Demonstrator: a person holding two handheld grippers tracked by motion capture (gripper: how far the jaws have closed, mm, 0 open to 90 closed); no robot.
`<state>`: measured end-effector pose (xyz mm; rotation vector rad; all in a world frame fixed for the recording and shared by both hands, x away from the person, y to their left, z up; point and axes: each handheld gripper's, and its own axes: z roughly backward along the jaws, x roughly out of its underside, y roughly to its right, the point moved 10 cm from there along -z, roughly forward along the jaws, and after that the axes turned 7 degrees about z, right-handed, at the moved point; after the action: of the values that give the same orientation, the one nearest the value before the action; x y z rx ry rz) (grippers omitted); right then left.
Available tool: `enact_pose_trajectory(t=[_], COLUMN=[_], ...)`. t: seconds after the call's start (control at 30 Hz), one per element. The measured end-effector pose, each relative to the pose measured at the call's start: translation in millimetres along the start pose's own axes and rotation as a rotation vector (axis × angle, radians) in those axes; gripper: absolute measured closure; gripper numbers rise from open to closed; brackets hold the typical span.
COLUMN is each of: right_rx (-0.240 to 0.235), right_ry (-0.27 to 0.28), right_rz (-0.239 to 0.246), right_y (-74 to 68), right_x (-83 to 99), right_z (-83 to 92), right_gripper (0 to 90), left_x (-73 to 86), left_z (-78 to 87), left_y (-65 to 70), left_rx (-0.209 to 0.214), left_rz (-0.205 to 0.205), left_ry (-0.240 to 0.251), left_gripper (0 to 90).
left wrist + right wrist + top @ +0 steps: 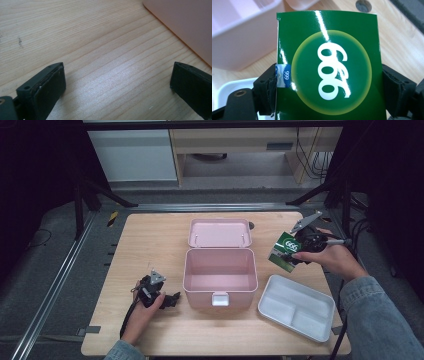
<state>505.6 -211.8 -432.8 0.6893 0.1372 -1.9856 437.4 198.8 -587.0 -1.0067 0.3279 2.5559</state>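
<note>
High view: a person worked two grippers at a wooden table (150, 245), one in each hand.
Nearest, left: the left gripper (170, 301) rested on the table just beside the pink case (220, 275), jaws spread wide with nothing between them, as the left gripper view showed.
Nearest, right: one white tray (296, 306) with compartments lay bare, near the case's right side.
Middle: one case stood with its lid (220, 232) thrown back, its inside bare.
Farther, right: the right gripper (295, 251) held one green box (284, 251) in the air, above the table to the right of the case and beyond the tray.
Right gripper view: both pads pressed the box's (329, 72) two narrow sides, its printed face toward the camera.
Handling: the box looked like light, glossy carton, likely slick and easy to crush; the narrow sides seemed the sound place to grip, gently.
Count: two grippers, one case, one tray, one box.
</note>
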Motion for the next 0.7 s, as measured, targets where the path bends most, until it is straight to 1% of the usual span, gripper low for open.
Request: enact_pose_trajectory(t=[0.17,0.33,0.43,0.53,0.63,0.67,0.7], right_rx=[0.001,0.005,-0.002,-0.003,-0.014,-0.014,-0.021], right_ry=[0.022,0.031,0.044,0.04,0.047,0.047,0.051], right_rz=[0.031,0.084,0.108,0.136,0.154,0.154,0.17], right_y=[-8.0,-15.2,-20.1,-24.4,-29.8,-29.8,-34.7], right_x=[-21.8,-43.1,-57.3,-70.4,-84.5,-84.5,-95.6], right_z=[18.9,34.7,43.0,46.2,45.7,45.7,43.4], right_gripper=[18.0,18.1,18.1,18.1,18.1,18.1,18.1], left_x=[0.0,0.0,0.0,0.0,0.0,0.0,0.0], left_z=[0.1,0.0,0.0,0.0,0.0,0.0,0.0], left_y=[-0.1,-0.1,-0.1,-0.1,-0.1,-0.1,-0.1], left_rx=[0.0,0.0,-0.001,0.0,0.0,0.0,0.0], left_rz=[-0.002,-0.001,-0.001,-0.001,-0.002,-0.002,-0.001], left_ry=[-0.001,0.0,0.0,0.0,0.0,0.0,0.0], left_gripper=[0.0,0.0,0.0,0.0,0.0,0.0,0.0])
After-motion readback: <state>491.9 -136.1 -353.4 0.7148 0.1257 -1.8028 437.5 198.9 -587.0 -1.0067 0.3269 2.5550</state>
